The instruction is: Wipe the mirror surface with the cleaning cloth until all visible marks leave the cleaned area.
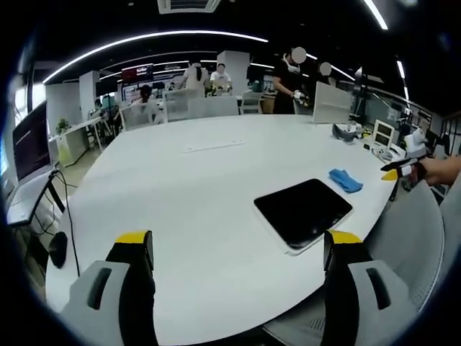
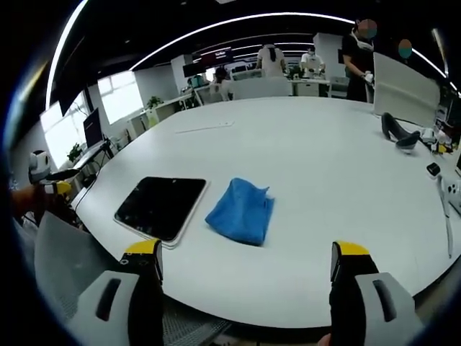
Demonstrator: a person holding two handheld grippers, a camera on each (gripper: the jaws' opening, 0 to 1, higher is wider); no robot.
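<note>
A dark rectangular mirror [image 1: 303, 211] with a white frame lies flat on the white table [image 1: 202, 187], near its front right edge in the left gripper view. Beyond it sits a crumpled blue cleaning cloth [image 1: 346, 179]. My left gripper [image 1: 238, 249] hovers open above the table's near edge, nothing between its jaws. In the right gripper view the mirror [image 2: 162, 206] lies left of the blue cloth [image 2: 242, 210], the two just apart. My right gripper [image 2: 246, 259] stands open short of the cloth. The other gripper [image 1: 403, 167] pokes in at the far right of the left view.
A grey chair back [image 1: 403, 245] stands by the table edge next to the mirror. Small devices [image 1: 382, 137] and a white panel [image 1: 331, 102] occupy the table's far right. A black stand [image 2: 398, 131] sits far right. People stand and sit at desks in the background.
</note>
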